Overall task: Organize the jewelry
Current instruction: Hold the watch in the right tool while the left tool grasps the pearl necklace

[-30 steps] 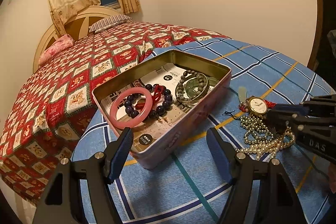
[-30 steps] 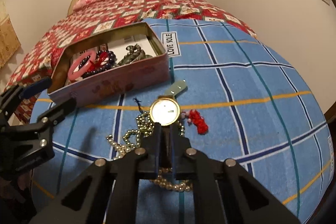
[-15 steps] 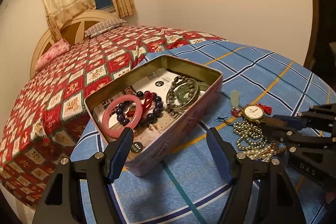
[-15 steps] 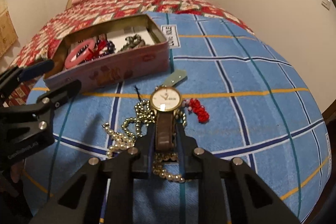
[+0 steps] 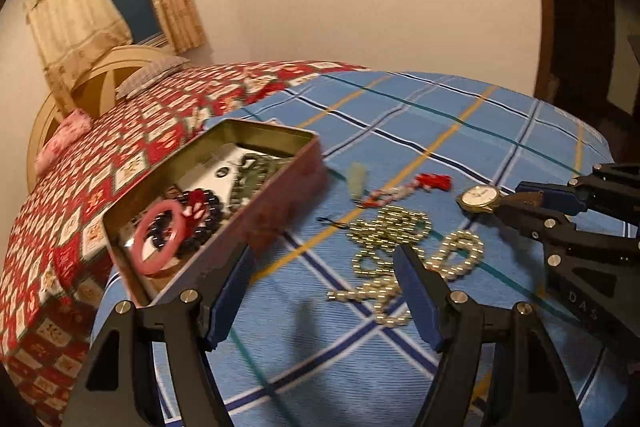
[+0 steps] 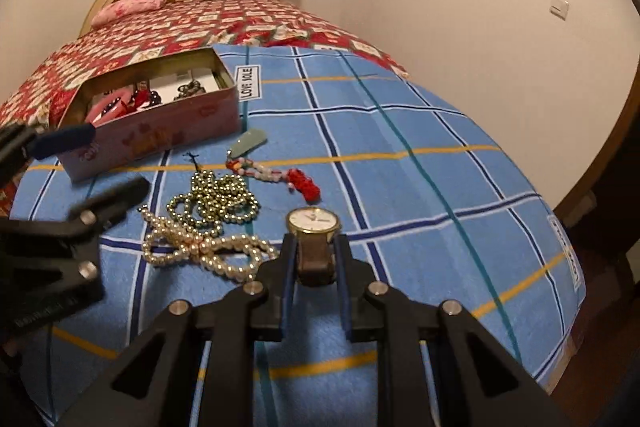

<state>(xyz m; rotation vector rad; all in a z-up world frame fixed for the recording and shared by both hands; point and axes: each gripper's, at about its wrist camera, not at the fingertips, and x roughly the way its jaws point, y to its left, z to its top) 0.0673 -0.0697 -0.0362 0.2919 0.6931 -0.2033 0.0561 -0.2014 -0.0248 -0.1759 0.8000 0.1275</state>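
A gold watch (image 6: 314, 221) with a brown strap hangs just above the blue checked cloth (image 6: 400, 147); my right gripper (image 6: 316, 247) is shut on the strap. The left wrist view shows that watch (image 5: 478, 198) at the right, at the tips of the right gripper (image 5: 516, 195). My left gripper (image 5: 322, 259) stands open and empty over the cloth, beside the pink tin (image 5: 280, 203). A pink bangle (image 5: 158, 243) and dark beads lie in the tin. Gold-green beads (image 6: 216, 195), a pearl string (image 6: 200, 251), a red-tasselled bracelet (image 6: 304, 183) and a jade pendant (image 6: 250, 141) lie loose on the cloth.
The tin (image 6: 160, 135) sits at the far left of the cloth, next to a red patterned bedspread (image 6: 180, 27). My left gripper (image 6: 92, 167) reaches in from the left near the tin. The cloth drops away at the right and front edges.
My right gripper has carried the watch to the right, off the bead pile. The left gripper has swung right, still open, so the tin now sits further left in its view.
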